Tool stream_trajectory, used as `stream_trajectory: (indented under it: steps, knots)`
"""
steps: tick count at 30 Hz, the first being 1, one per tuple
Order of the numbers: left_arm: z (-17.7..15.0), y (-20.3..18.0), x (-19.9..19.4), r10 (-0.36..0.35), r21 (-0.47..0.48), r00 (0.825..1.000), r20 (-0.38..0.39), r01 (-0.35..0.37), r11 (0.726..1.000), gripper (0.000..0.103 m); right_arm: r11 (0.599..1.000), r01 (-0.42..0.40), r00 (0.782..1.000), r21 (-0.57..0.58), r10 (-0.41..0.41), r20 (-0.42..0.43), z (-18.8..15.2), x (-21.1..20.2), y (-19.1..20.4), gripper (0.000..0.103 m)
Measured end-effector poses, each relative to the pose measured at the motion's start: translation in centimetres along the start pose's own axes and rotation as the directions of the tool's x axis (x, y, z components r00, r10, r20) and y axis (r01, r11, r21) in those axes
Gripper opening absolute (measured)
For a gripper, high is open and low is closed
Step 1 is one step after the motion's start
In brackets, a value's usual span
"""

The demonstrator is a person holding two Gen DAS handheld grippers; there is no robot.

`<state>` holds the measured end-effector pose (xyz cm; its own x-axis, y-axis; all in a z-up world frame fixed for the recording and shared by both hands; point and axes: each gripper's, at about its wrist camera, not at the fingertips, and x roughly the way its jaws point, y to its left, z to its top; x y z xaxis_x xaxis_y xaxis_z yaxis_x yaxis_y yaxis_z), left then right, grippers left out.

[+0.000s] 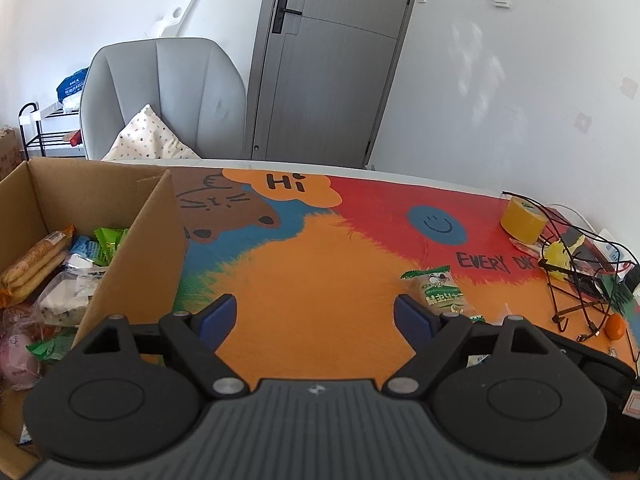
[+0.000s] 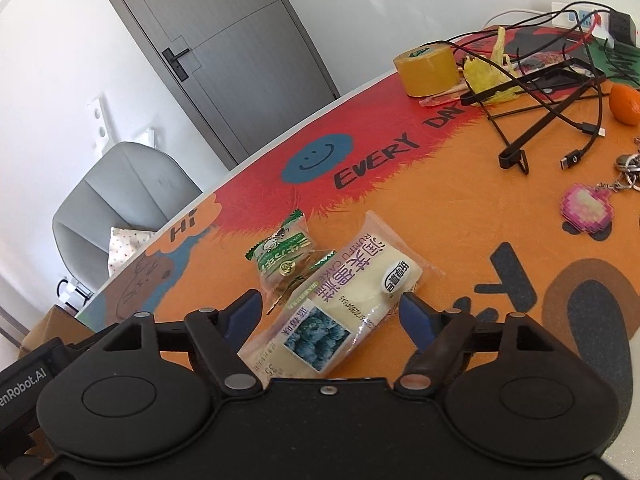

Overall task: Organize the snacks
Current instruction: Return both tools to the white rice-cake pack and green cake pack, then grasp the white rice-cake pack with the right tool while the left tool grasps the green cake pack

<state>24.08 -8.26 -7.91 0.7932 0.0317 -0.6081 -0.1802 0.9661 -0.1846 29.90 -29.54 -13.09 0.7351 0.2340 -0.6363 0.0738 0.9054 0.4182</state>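
Note:
A white cake packet point(image 2: 336, 300) with purple print and a blueberry picture lies flat on the colourful table mat point(image 2: 460, 216). My right gripper point(image 2: 330, 312) stands open over it, a blue pad on each side and neither pressing it. Touching its far left corner lies a small green-and-white snack packet point(image 2: 282, 258), also seen as the green packet point(image 1: 440, 290) just beyond my left gripper's right fingertip. My left gripper point(image 1: 316, 318) is open over bare orange mat, nothing between its fingers. A cardboard box point(image 1: 132, 240) at the left holds several wrapped snacks point(image 1: 60, 276).
At the right lie a roll of yellow tape point(image 2: 426, 68), a black wire stand with tangled cables point(image 2: 532, 92), a tangerine point(image 2: 626, 104), a pink keychain point(image 2: 586, 208) and a power strip point(image 2: 580, 16). A grey chair point(image 1: 168, 96) with a cushion stands behind the table, beside a grey door point(image 1: 328, 60).

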Motion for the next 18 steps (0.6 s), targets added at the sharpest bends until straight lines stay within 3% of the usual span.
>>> stream_trajectory:
  steps: [5,11,13,15,18]
  knots:
    - [0.3,0.4,0.2,0.002,-0.016,1.000,-0.001,-0.002,1.000,0.086,0.998,0.056,0.998,-0.036,-0.056,0.013,0.0,0.7,1.0,0.084]
    - [0.3,0.3,0.4,0.017,-0.014,1.000,-0.003,-0.017,1.000,0.086,0.995,0.090,0.996,-0.053,-0.090,0.002,-0.3,1.8,1.2,0.083]
    - [0.3,0.2,0.4,0.022,-0.009,1.000,-0.002,-0.022,1.000,0.086,0.989,0.119,0.993,-0.086,-0.118,0.018,-0.5,1.8,1.4,0.071]
    - [0.3,-0.1,0.4,0.026,-0.008,1.000,-0.001,-0.026,1.000,0.085,0.993,0.085,0.996,-0.083,-0.085,0.012,-0.5,1.5,1.0,0.056]
    - [0.3,-0.7,0.6,0.027,-0.002,1.000,0.002,-0.027,1.000,0.085,0.995,0.051,0.999,-0.084,-0.050,0.009,-0.5,1.1,0.3,0.044]
